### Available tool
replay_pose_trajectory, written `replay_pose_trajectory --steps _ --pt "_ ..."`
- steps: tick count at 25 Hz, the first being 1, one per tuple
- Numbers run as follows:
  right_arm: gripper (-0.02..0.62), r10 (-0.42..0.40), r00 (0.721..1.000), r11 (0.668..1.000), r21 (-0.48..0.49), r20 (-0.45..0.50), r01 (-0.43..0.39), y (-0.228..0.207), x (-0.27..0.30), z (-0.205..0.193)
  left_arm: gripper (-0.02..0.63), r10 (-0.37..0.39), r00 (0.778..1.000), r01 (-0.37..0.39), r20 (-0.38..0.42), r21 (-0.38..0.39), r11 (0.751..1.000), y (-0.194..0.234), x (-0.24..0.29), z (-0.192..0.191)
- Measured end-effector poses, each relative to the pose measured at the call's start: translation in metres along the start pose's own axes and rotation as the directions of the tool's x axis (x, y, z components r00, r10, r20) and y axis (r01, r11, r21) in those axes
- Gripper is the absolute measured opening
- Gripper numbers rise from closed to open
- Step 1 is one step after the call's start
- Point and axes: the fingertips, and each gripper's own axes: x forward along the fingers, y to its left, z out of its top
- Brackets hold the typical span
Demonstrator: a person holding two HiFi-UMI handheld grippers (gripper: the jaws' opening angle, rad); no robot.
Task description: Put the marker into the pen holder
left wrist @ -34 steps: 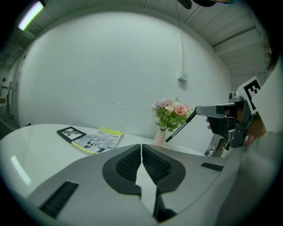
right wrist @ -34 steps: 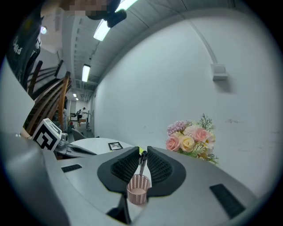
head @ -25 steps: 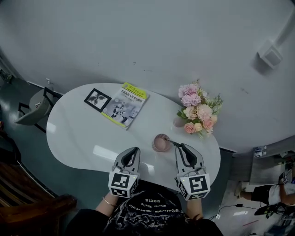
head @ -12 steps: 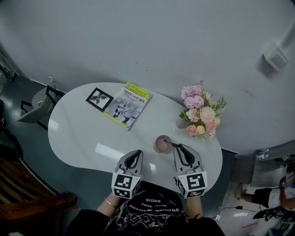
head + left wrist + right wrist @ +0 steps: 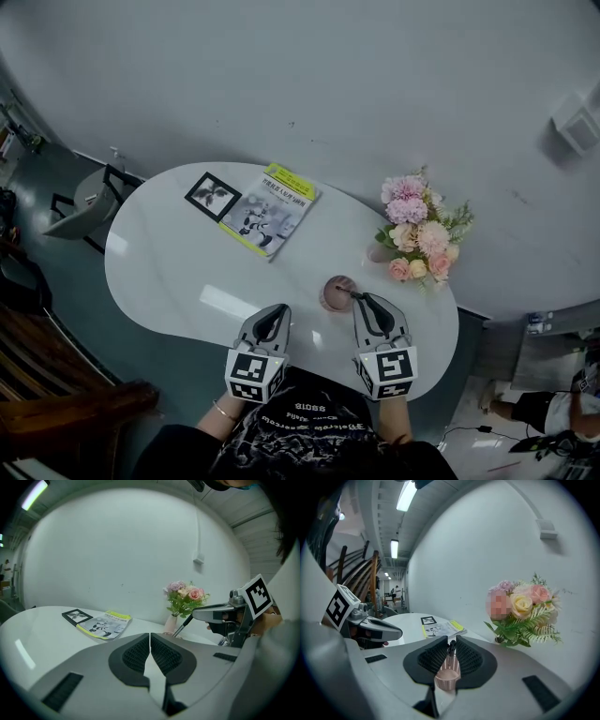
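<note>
A pink mesh pen holder (image 5: 337,292) stands on the white table (image 5: 169,272) near its front edge. My right gripper (image 5: 359,299) is just right of the holder, shut on a black marker (image 5: 451,648). In the right gripper view the marker stands between the pads, with its lower end over the pen holder (image 5: 447,677). The left gripper view shows the marker (image 5: 182,626) slanting down from the right gripper (image 5: 220,613). My left gripper (image 5: 277,310) hangs left of the holder, its pads (image 5: 140,651) pressed together on nothing.
A bouquet of pink flowers (image 5: 420,234) in a vase stands at the table's right end, close behind the holder. A yellow-edged booklet (image 5: 267,211) and a framed photo (image 5: 216,195) lie at the far left. A chair (image 5: 89,202) stands beyond the table's left end.
The head view has drifted a little, so the table sits slightly further right in frame. The right gripper's tip with the marker has edged closer to the holder. The left gripper has barely moved.
</note>
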Motion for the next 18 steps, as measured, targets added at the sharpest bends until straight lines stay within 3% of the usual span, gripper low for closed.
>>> replay_pose_trajectory --steps 18 --pt "0.078 0.024 0.998 1.0 -0.004 -0.05 -0.024 0.006 0.017 -0.022 0.026 0.042 0.999 -0.042 0.0 -0.01 0.999 0.011 -0.006 -0.004"
